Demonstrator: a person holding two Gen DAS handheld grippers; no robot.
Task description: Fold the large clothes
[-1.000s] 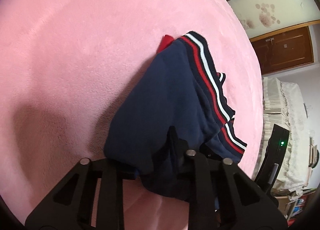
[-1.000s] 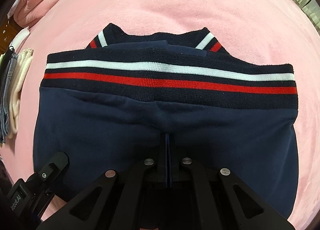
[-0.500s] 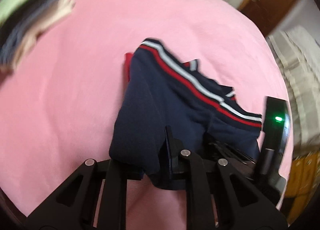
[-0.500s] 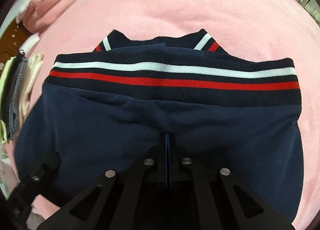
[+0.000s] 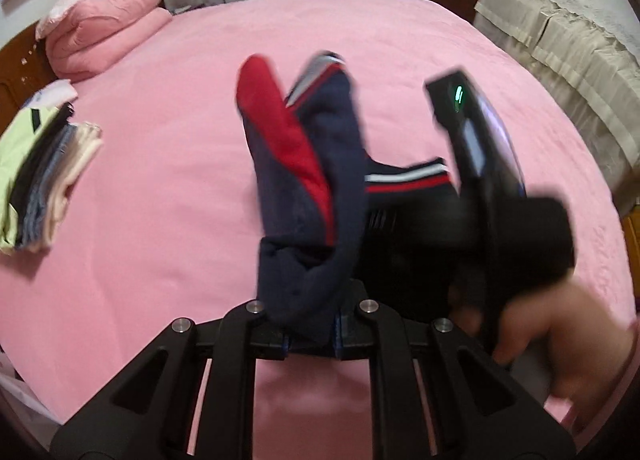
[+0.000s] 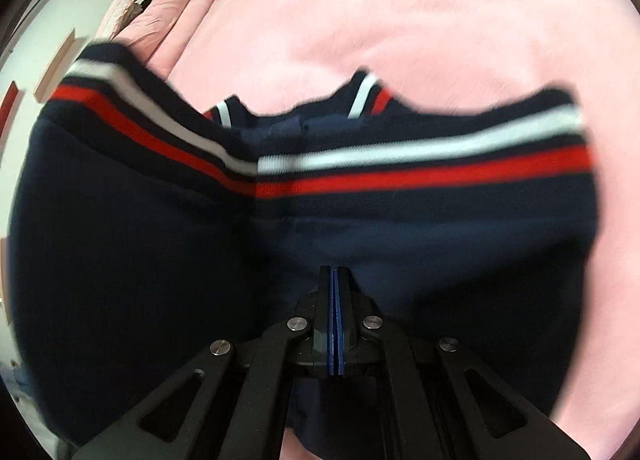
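Fingers (image 5: 290, 334) of both grippers clamped on navy garment (image 6: 440, 244); folded stack (image 5: 44, 176) only in left view

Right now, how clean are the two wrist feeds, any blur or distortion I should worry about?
Left wrist view: motion blur smears the navy garment, right gripper and clothes stack; the left gripper stays sharp. Right wrist view: garment stripes streak, fisheye bends the pink bed; no glare.

No readable text, label, brand or number anywhere in either view; only a blurred green light on a black device (image 5: 460, 94).
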